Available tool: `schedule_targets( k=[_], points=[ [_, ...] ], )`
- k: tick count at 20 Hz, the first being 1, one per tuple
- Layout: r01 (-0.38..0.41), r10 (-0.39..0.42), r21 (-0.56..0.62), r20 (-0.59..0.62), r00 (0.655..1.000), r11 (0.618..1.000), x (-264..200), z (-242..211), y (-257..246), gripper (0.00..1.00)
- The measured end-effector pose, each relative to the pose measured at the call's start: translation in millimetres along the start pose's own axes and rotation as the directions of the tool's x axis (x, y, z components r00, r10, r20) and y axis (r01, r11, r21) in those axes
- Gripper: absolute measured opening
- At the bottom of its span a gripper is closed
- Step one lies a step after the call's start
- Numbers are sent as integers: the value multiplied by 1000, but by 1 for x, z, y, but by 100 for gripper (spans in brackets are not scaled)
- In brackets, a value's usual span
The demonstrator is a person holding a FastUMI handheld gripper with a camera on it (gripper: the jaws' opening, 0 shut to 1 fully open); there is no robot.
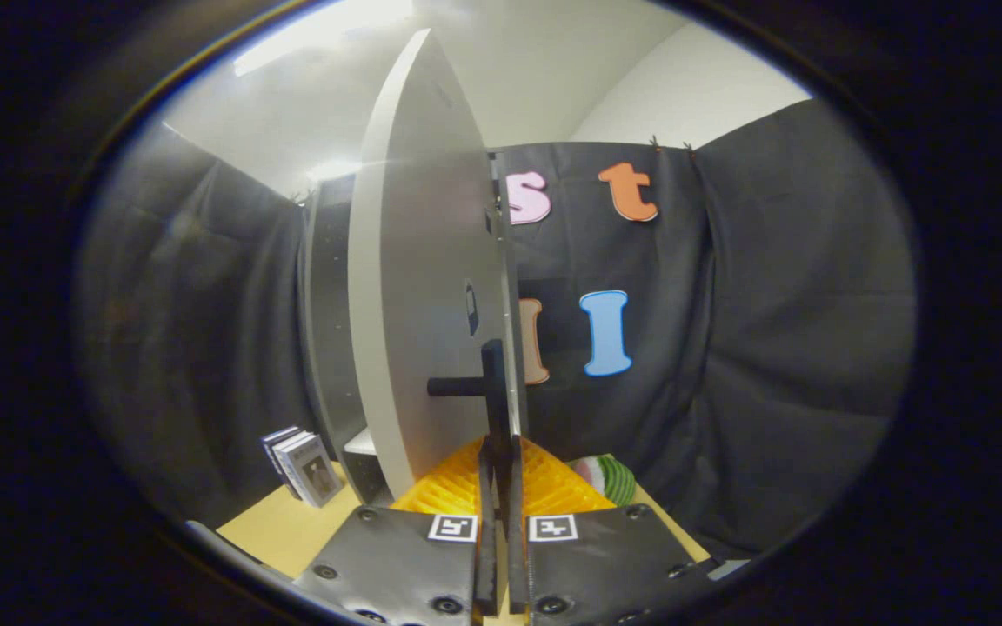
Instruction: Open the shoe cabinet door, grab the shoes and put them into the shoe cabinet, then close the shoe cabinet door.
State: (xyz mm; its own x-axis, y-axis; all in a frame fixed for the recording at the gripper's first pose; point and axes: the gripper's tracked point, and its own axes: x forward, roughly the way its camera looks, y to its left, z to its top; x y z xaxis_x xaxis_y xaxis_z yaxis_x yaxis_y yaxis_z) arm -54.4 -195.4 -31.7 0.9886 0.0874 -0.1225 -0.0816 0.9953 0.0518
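The white cabinet door (418, 296) stands swung out, and I look almost along its edge. Its black bar handle (494, 382) rises upright just ahead of me on a short stem. My gripper (501, 474) is shut on the lower end of that handle, both fingers pressing on it from either side. Left of the door, the cabinet body (327, 330) shows a dark inside and a pale shelf (362, 443). A green and pink striped object (610, 478) lies right of the fingers on the wooden table (283, 526); whether it is a shoe I cannot tell.
A few books (301, 465) stand leaning on the table left of the cabinet. Black cloth walls close in the booth on the left, back and right. The table's front edge runs just under the gripper body.
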Motion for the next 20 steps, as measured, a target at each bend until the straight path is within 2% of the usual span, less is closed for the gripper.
schedule_targets(
  k=[3, 13, 16, 20],
  points=[
    [5, -5, 18, -8, 1000, 1000, 0, -1, -19, 2],
    [-48, 48, 1, -55, 997, 999, 7, -2, -42, 4],
    [-67, 66, -12, -57, 996, 998, -5, -3, -45, 6],
    [-39, 38, -24, -41, 998, 999, -40, -1, -46, 5]
  ],
)
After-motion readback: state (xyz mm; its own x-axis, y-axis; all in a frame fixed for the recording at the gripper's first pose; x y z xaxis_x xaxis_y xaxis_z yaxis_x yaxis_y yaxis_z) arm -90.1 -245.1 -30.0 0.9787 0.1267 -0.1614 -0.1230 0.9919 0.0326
